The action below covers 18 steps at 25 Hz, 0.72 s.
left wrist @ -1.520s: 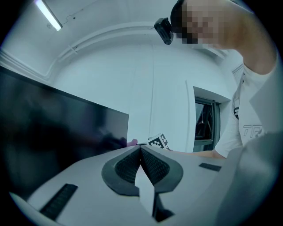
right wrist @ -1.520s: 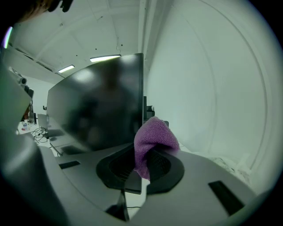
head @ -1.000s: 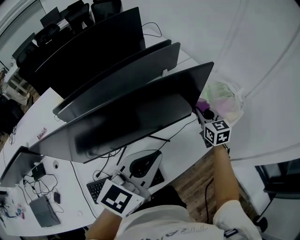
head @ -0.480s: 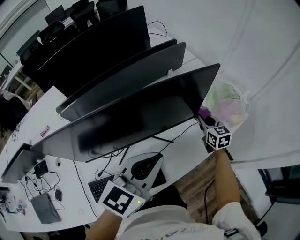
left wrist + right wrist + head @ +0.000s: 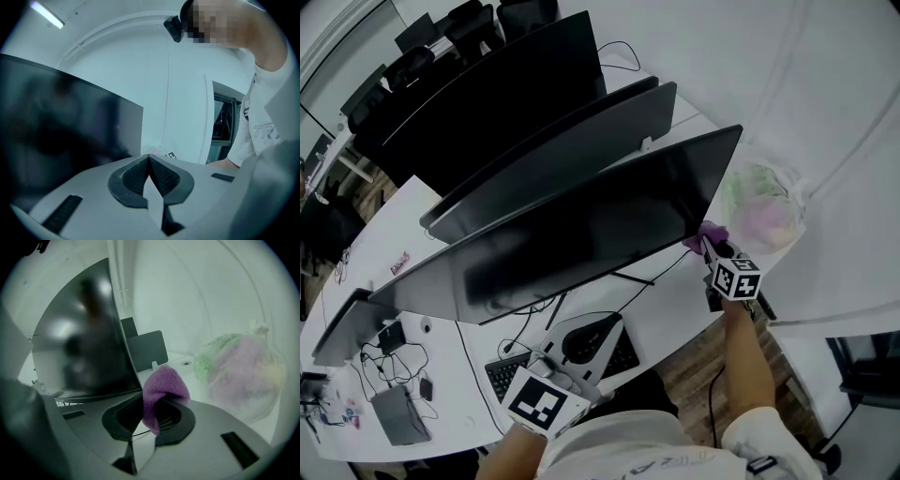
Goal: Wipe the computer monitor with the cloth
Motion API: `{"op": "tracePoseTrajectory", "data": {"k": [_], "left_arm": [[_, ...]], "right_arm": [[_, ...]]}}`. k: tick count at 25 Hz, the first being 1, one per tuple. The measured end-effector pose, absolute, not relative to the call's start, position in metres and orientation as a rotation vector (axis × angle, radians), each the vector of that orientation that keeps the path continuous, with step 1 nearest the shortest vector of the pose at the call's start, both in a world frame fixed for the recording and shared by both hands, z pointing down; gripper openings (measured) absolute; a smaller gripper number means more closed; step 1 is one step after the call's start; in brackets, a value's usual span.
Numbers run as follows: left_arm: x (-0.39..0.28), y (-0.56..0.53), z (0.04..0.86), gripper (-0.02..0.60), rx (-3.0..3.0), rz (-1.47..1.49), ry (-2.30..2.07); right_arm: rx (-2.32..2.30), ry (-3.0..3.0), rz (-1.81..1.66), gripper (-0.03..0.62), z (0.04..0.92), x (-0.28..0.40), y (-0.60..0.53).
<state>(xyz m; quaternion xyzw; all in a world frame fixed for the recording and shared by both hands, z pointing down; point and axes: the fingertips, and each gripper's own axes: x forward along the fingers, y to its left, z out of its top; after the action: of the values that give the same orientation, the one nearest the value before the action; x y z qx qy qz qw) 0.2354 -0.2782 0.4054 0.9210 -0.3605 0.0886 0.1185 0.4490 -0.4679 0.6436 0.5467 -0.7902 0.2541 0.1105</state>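
Head view puts the left gripper (image 5: pixel 149 160) low at the left, over the desk (image 5: pixel 670 314) near a keyboard (image 5: pixel 499 373). Its jaws are pressed together with nothing between them. Across the middle runs the nearest monitor (image 5: pixel 581 230), its screen dark. At the monitor's lower right corner, the right gripper (image 5: pixel 151 404) has its jaws clamped on a purple cloth (image 5: pixel 165 380). The cloth bulges up just beside the screen's edge, though whether it touches the screen cannot be told. Farther right lies a clear bag (image 5: pixel 764 208) of pale stuff.

An office: monitors (image 5: pixel 581 220) in rows on white desks (image 5: pixel 450 398) (keyboard (image 5: pixel 502 373) too).
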Motion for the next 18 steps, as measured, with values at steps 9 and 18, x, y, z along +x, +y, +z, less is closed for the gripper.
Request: {"op": "tracePoseTrajectory", "data": {"k": [9, 18], "left_arm": [[0.218, -0.268, 0.411, 0.005, 2.683, 0.274, -1.109], [0.192, -0.25, 0.408, 0.005, 2.656, 0.266, -1.214]], "right_arm": [[1.557, -2.342, 0.903, 0.055, 0.668, 0.419, -0.459], [1.524, -2.385, 0.953, 0.055, 0.674, 0.38, -0.449]]}}
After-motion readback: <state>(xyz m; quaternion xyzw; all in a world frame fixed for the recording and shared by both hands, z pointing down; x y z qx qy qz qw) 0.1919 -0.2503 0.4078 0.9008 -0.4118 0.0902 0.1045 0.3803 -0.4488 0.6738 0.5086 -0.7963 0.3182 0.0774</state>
